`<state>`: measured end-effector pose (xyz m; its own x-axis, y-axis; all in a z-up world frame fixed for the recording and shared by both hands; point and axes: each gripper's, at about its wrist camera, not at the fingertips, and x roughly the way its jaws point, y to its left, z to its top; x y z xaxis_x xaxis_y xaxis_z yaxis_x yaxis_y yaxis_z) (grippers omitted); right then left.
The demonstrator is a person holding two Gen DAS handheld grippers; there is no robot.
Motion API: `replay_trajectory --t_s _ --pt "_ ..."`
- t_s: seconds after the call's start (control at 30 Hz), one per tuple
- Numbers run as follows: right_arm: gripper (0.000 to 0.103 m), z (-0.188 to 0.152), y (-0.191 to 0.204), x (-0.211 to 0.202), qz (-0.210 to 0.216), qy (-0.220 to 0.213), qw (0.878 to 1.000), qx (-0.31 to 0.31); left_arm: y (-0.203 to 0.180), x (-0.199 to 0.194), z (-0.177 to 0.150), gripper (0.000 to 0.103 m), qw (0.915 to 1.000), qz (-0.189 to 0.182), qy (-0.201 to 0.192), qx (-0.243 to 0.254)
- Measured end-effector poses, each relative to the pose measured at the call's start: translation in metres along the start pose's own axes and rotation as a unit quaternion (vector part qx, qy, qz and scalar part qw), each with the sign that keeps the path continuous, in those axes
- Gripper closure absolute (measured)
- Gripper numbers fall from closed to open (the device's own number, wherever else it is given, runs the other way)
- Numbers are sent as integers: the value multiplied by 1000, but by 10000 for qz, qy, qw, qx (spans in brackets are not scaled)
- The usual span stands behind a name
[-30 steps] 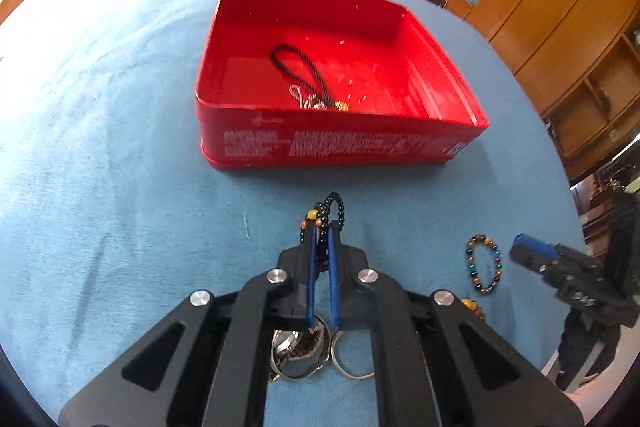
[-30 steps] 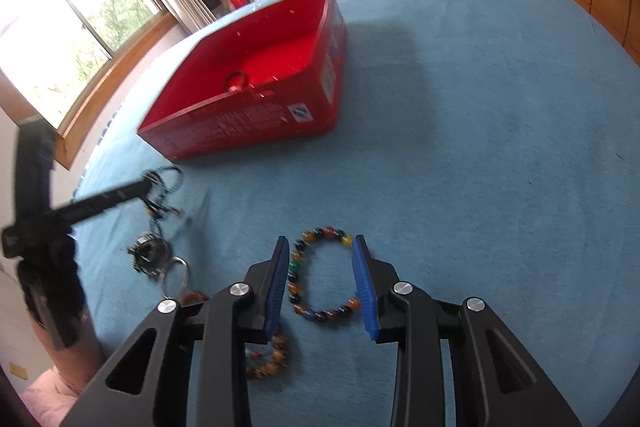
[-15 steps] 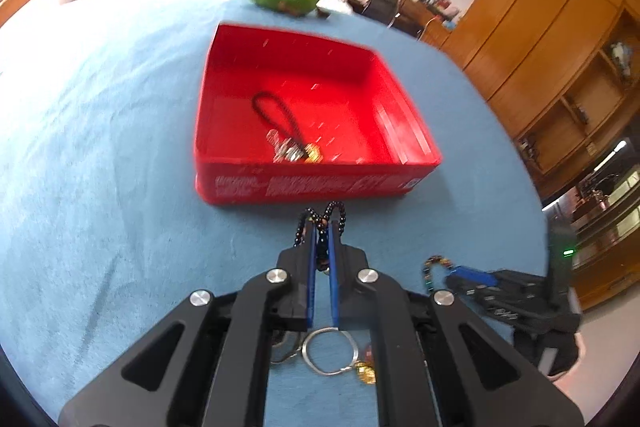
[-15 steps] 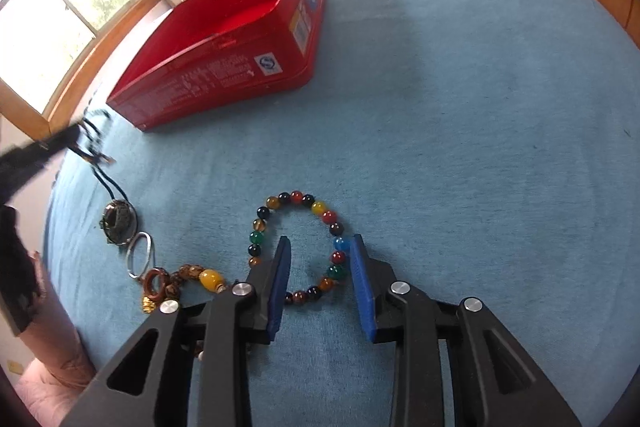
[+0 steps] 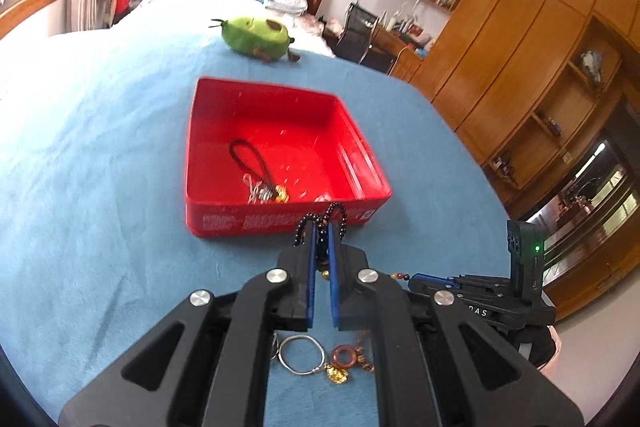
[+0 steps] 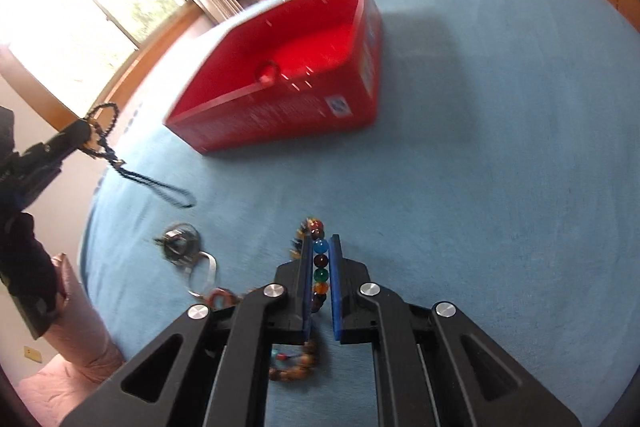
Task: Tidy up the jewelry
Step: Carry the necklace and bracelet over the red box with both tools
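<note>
Left claw (image 5: 320, 227) pinches a dark beaded string (image 5: 320, 217); right claw (image 6: 321, 245) has just closed, clamping the colourful bracelet (image 6: 320, 259); red tin (image 5: 280, 223) holds a corded charm (image 5: 256, 171).

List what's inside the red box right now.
In the red box: a dark cord loop with a silver and gold charm cluster. The near wall hides the floor right behind it.

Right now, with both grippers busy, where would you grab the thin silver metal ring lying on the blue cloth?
Pinch the thin silver metal ring from above across its bare far arc. It lies flat on the blue cloth, and the gold charm and brown ring crowd its near-right side.
</note>
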<state>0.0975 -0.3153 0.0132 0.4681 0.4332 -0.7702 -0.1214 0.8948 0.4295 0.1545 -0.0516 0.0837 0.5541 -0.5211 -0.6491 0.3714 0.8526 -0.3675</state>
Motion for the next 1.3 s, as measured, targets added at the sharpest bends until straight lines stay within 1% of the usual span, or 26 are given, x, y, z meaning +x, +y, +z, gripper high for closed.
replay_trajectory --t_s 0.1,0.2,0.27,0.43,0.5,0.6,0.73,0.97,1.17,1.2,1.3 --pt "96 8 6 -7 49 -95 9999 -67 -5 -6 4 99 10000 -48 -59 48" --pt "96 18 13 -4 12 -110 9999 -105 -6 -3 5 99 10000 37 4 70" --pt "96 20 14 0 -41 -60 9999 -92 -2 7 4 99 9998 125 136 33" --pt "96 23 10 19 -119 108 9999 -9 19 51 -10 99 9965 508 655 -109" --pt "96 23 11 21 -104 125 9999 5 27 67 -15 99 9945 569 860 -186" --pt "96 26 16 19 -87 66 9999 -48 37 80 -15 99 9928 616 986 -286" --pt "96 39 28 6 -70 -87 9997 -196 39 72 -8 99 9940 600 872 -292" --pt "96 77 57 -20 -74 -458 9977 -496 29 49 19 99 9960 674 576 -146" --pt "96 117 83 -33 -83 -776 9944 -709 16 34 60 99 9976 676 141 -36" --pt "96 125 87 -33 -123 -823 9939 -724 14 34 69 99 9973 732 41 -2" --pt "96 144 92 -24 -328 -922 9922 -770 14 48 88 99 9963 859 -67 -3"
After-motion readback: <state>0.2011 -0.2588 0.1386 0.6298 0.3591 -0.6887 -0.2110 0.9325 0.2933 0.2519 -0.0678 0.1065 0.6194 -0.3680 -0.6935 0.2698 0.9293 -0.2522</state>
